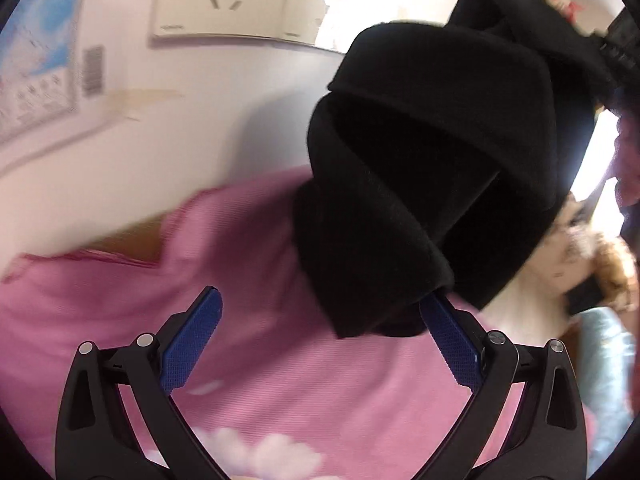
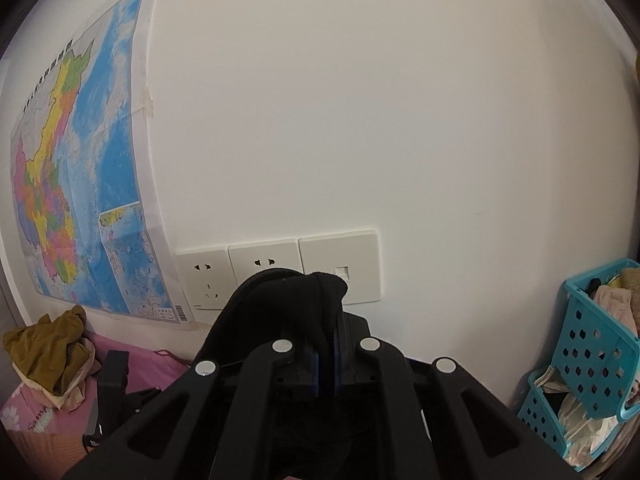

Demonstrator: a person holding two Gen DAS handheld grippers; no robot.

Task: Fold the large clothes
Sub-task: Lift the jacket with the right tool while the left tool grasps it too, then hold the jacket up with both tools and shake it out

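Observation:
A black knit garment (image 1: 432,168) hangs in twisted folds in the left wrist view, held up from the upper right. Its lower end drapes over the tip of my left gripper's right finger. My left gripper (image 1: 324,312) is open, blue pads wide apart, nothing clamped between them. In the right wrist view my right gripper (image 2: 326,364) is shut on a bunched edge of the black garment (image 2: 296,308), which sticks up above the jaws and falls over the left side. The gripper faces a white wall.
A pink bedspread (image 1: 240,340) with white flowers lies below the left gripper. A wall map (image 2: 76,184) and wall sockets (image 2: 276,268) face the right gripper. A pile of olive clothes (image 2: 52,356) lies at lower left. Teal baskets (image 2: 588,360) with laundry stand at right.

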